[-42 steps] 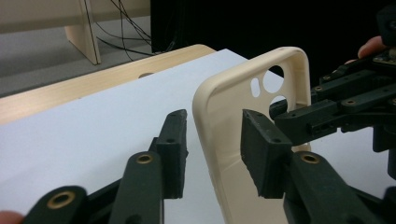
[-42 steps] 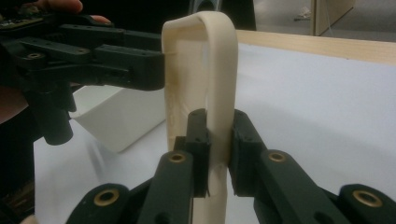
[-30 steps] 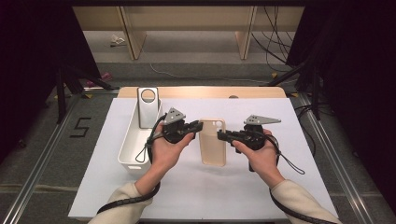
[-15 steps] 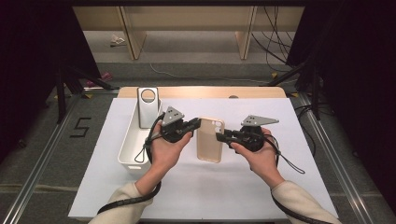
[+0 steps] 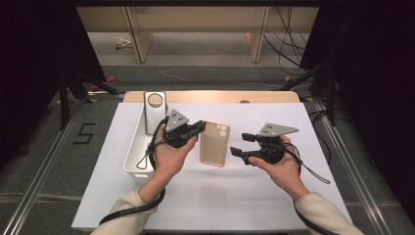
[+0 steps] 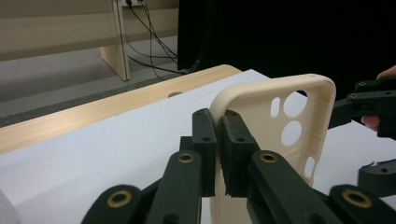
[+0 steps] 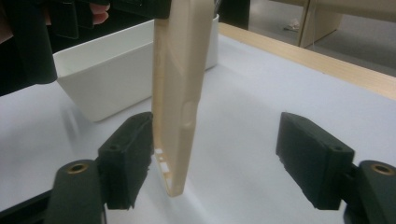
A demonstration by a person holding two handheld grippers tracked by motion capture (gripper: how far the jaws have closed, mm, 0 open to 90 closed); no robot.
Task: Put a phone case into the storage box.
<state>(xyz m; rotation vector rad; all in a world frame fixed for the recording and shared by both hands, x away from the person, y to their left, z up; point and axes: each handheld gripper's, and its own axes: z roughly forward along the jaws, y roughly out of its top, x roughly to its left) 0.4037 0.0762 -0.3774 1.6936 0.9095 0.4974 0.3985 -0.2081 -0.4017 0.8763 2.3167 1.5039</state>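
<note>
White paper covers the surface (image 5: 293,127), above which the left gripper (image 5: 195,131) pinches the beige phone case (image 5: 214,144) while the right gripper (image 5: 241,145), jaws just spread, has apparently let go; next, likely the white bin (image 5: 134,156).

A white sheet covers the pale wooden surface (image 5: 210,96), its bare wood edge showing at 12 o'clock. Grey carpeted floor (image 5: 205,58) surrounds it, marked with a black numeral five (image 5: 84,133) at 9 o'clock. Light wooden furniture panels (image 5: 137,34) stand at 12 o'clock, with loose black cables (image 5: 288,44) trailing at 1 o'clock. Black curtains (image 5: 372,73) darken both sides, and metal floor rails (image 5: 34,181) run along the left and right edges.
</note>
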